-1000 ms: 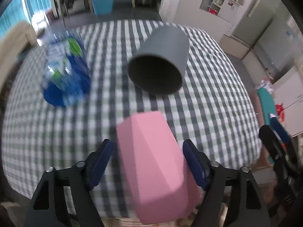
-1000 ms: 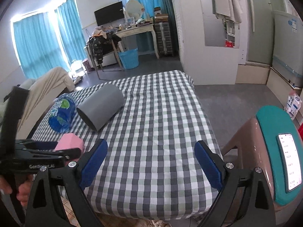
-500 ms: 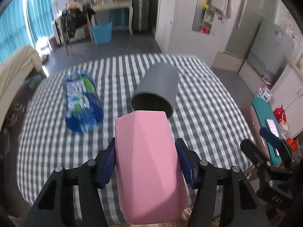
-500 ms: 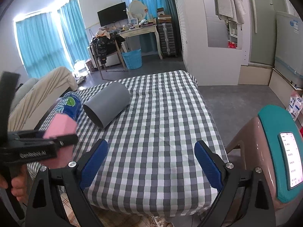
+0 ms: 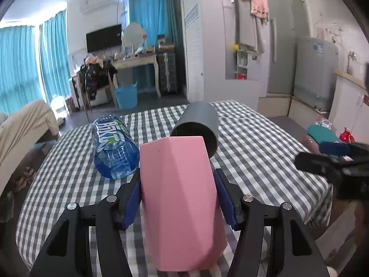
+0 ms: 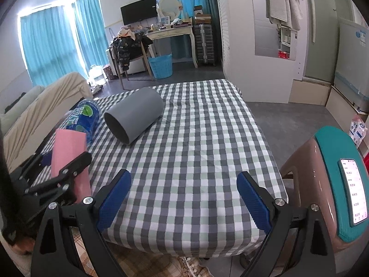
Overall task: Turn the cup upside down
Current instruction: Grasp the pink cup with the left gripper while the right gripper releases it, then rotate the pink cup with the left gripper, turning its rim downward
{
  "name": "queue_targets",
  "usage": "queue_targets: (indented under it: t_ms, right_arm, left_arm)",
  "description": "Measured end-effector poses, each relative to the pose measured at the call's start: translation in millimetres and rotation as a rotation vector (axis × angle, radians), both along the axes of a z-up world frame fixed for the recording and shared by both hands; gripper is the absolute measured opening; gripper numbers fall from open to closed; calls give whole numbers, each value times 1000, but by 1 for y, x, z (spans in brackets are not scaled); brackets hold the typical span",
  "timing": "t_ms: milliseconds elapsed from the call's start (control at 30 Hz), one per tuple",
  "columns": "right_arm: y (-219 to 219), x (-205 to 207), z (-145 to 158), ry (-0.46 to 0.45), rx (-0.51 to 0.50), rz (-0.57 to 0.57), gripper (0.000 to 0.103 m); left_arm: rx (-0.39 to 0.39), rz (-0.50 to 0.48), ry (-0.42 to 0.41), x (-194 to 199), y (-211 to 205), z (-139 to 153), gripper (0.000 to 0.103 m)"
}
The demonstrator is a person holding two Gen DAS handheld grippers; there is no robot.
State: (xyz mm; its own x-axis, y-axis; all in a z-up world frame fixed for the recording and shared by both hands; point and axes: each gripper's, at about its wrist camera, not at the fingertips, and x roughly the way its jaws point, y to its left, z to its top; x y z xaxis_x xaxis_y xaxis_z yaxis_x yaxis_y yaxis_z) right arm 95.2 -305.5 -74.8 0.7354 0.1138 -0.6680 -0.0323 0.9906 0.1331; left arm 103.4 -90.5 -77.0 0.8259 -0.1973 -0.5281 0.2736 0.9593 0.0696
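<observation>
Near edge of the counter: the left gripper (image 5: 177, 198) holds the pink cup (image 5: 180, 198) up off the checked cloth (image 6: 196, 143).
Left jaws: shut tight on the pink cup, one blue pad on each side.
Right jaws: wide open, with nothing between them; the right gripper (image 6: 184, 198) hangs over the near right part of the counter.
Pink cup now: it points away from the left camera, flat end far. I cannot tell which end is the open one.
Done so far: the cup is picked up.
Left to do: I think it has to be turned over and set down with its mouth on the cloth. It is not set down yet.
Grey cup (image 6: 135, 117): lies on its side in the middle of the counter, mouth facing near.
Blue bottle (image 5: 114, 145): lies on its side, just left of the grey cup.
In the way: both lie just past the pink cup, so there is little room there. The near and right parts of the cloth look bare.
Off the counter: a teal stool (image 6: 332, 184) with a phone (image 6: 354, 194) on it stands near right.
</observation>
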Motion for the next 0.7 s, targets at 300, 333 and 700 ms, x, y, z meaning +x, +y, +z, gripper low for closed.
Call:
queue_targets:
  t_ms: [300, 333, 700]
  right_arm:
    - [18, -5, 5, -8, -15, 31, 93]
    - [19, -6, 6, -9, -16, 31, 93]
    - [33, -18, 14, -27, -27, 51, 93]
  left_arm:
    - [18, -4, 96, -27, 6, -1, 61]
    - [16, -1, 110, -28, 7, -1, 61]
    - [-3, 29, 175, -21, 10, 1, 61]
